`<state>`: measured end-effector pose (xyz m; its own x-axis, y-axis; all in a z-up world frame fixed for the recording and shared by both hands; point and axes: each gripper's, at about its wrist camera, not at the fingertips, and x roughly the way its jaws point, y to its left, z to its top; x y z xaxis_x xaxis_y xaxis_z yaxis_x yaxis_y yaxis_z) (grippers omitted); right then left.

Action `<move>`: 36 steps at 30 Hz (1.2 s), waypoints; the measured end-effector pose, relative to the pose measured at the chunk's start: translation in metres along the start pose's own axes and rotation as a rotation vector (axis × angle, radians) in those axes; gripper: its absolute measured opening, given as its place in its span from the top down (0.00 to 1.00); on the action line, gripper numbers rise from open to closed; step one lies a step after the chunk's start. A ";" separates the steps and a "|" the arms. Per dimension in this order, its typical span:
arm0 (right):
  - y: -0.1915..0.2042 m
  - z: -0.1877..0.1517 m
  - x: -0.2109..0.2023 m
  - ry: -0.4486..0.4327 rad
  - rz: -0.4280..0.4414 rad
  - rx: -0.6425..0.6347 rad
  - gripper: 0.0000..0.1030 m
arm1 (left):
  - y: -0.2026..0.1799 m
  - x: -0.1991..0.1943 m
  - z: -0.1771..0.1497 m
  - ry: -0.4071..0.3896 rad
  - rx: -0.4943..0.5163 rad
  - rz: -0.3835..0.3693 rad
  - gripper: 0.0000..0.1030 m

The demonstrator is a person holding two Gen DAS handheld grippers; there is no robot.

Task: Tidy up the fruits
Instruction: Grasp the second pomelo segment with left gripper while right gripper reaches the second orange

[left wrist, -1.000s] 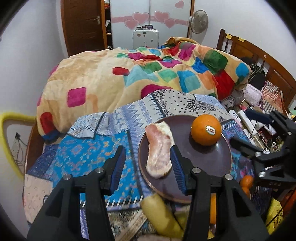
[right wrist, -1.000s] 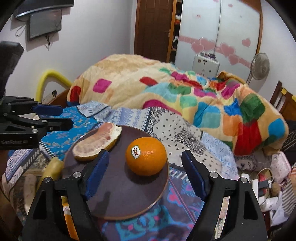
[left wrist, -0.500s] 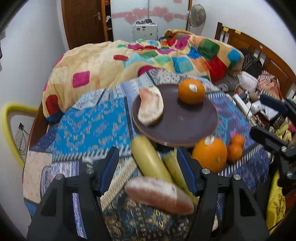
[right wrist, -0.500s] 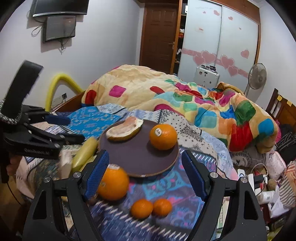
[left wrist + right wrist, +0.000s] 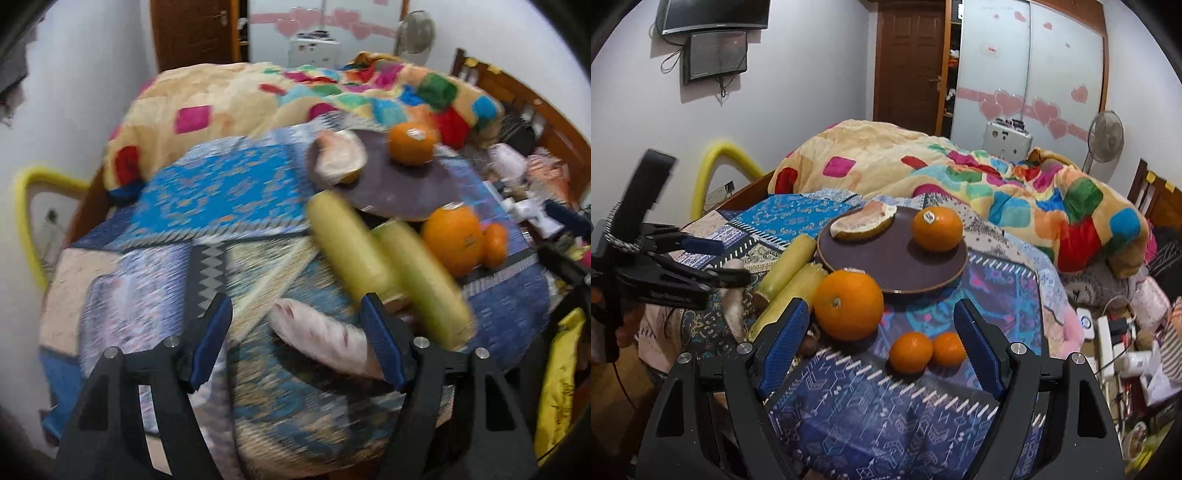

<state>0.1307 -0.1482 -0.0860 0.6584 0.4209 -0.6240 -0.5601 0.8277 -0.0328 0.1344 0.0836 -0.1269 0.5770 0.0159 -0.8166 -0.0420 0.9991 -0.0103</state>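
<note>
Now farther back from the plate (image 5: 892,266) — both tongs (image 5: 297,341) (image 5: 881,341) agape, empty.

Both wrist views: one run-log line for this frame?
left gripper: open, empty | right gripper: open, empty | plate: pomelo wedge, orange

Matt dark plate (image 5: 923,275), glossy pebbled orange (image 5: 848,309) (w/ sticker), printed cloth cover (image 5: 886,402), fleecy blanket (image 5: 997,177)
</note>
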 end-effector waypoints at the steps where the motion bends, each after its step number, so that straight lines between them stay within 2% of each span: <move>1: 0.000 -0.001 0.000 0.003 -0.003 0.003 0.24 | 0.005 0.002 -0.006 0.019 0.004 0.019 0.30; 4: -0.003 -0.004 0.002 0.009 -0.012 0.013 0.24 | 0.020 0.008 -0.019 0.064 -0.028 0.020 0.30; 8: 0.001 -0.006 0.001 0.002 -0.030 -0.001 0.24 | 0.034 0.000 -0.024 0.056 -0.103 -0.014 0.30; 11: 0.003 -0.006 0.003 0.000 -0.022 -0.003 0.24 | 0.031 -0.006 -0.025 0.050 -0.124 -0.038 0.30; 16: 0.004 -0.008 0.012 0.008 0.007 0.006 0.24 | 0.016 -0.001 -0.031 0.098 -0.161 -0.096 0.30; 20: 0.005 -0.012 0.022 0.019 0.021 0.007 0.24 | 0.011 0.007 -0.034 0.108 -0.197 -0.116 0.30; 24: 0.005 -0.014 0.030 0.025 0.031 0.007 0.24 | -0.001 0.015 -0.028 0.089 -0.151 -0.080 0.34; 26: 0.005 -0.013 0.034 0.028 0.039 0.009 0.24 | -0.008 0.019 -0.026 0.075 -0.105 -0.048 0.40; 27: 0.005 -0.013 0.036 0.030 0.043 0.009 0.24 | -0.012 0.021 -0.025 0.065 -0.067 -0.030 0.46; 29: 0.005 -0.013 0.041 0.033 0.054 0.012 0.24 | -0.014 0.022 -0.024 0.048 -0.018 -0.024 0.53; 33: 0.006 -0.012 0.051 0.045 0.073 0.024 0.24 | -0.010 0.025 -0.020 0.044 0.033 -0.053 0.56; 36: 0.008 -0.012 0.060 0.058 0.083 0.031 0.24 | -0.003 0.029 -0.015 0.037 0.049 -0.044 0.56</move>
<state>0.1600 -0.1207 -0.1333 0.5795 0.4669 -0.6680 -0.5954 0.8022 0.0442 0.1393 0.0805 -0.1595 0.5465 -0.0289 -0.8370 0.0234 0.9995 -0.0192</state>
